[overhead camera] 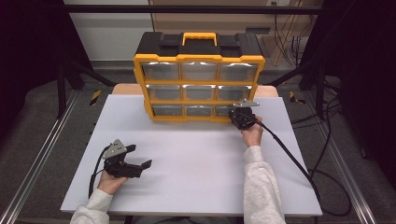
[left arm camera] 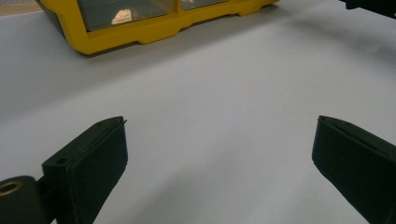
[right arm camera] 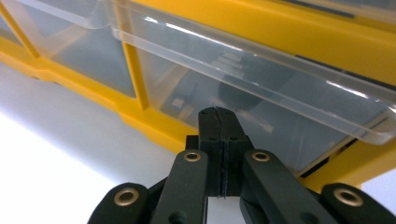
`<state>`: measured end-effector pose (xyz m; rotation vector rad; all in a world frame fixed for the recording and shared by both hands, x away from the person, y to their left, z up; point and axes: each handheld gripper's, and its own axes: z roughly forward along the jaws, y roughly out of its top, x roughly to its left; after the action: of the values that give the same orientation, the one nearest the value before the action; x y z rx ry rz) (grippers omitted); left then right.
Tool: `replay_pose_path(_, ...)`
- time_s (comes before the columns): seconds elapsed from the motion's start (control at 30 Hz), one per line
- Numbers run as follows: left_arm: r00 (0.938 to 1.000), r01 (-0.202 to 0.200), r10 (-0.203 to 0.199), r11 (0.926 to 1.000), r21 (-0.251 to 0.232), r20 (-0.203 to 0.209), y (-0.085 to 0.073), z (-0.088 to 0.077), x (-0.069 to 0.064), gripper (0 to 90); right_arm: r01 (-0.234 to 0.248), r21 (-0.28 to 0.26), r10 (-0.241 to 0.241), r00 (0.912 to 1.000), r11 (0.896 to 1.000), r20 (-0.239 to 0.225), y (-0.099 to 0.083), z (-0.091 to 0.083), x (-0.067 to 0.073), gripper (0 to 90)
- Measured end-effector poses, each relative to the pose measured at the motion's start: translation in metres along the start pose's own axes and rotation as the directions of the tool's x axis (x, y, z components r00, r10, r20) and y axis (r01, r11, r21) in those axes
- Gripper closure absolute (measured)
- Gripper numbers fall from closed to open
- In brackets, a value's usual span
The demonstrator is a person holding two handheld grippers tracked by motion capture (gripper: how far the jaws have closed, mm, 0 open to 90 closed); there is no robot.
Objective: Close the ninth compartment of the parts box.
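Two grippers differ: the left gripper (overhead camera: 140,157) rests wide open on the white table (overhead camera: 196,158), the right gripper (right arm camera: 219,116) (jaws pressed together) meets the organizer's (overhead camera: 199,60) bottom-right clear drawer (right arm camera: 261,93).

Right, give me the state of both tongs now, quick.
Left tongs: open, holding nothing, above the bare white table.
Right tongs: closed, at the bottom right clear drawer of the yellow organizer; whether they pinch anything cannot be told.

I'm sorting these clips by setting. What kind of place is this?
Probably a lab recording rig rather than a home: a bare white tabletop framed by metal rails, loose black cables on the floor, and a yellow-and-black drawer organizer.
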<state>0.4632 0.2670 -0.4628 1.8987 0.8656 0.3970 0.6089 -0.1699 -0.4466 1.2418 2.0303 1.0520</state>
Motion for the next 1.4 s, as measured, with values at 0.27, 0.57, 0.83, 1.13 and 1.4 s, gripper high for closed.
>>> replay_pose_path(0.27, 1.0, 0.003, -0.003, 1.0, -0.002, -0.001, 0.0, 0.0, 0.0, 2.7, 0.017, -0.02, -0.018, 0.9993, 1.0, -0.034, -0.002, -0.016, 0.009, 87.7)
replay_pose_path(0.57, 1.0, 0.006, -0.006, 1.0, -0.007, -0.005, 0.0, -0.001, 0.001, 2.7, 0.035, -0.059, -0.041, 0.9935, 0.998, -0.106, -0.01, -0.045, 0.023, 71.6)
replay_pose_path(0.83, 0.9999, 0.007, -0.007, 1.0, -0.003, -0.009, 0.0, -0.001, 0.0, 2.7, 0.035, -0.09, -0.05, 0.9847, 0.995, -0.167, -0.023, -0.067, 0.039, 30.8)
replay_pose_path(1.13, 0.9999, 0.006, -0.006, 1.0, -0.006, -0.009, 0.0, -0.002, -0.001, 2.7, 0.032, -0.096, -0.051, 0.9779, 0.995, -0.203, -0.035, -0.098, 0.045, 0.7)
replay_pose_path(1.4, 0.9999, 0.008, -0.008, 0.9999, -0.007, -0.011, -0.001, -0.002, -0.001, 2.7, 0.03, -0.134, -0.059, 0.9739, 0.991, -0.219, -0.057, -0.116, 0.035, 0.3)
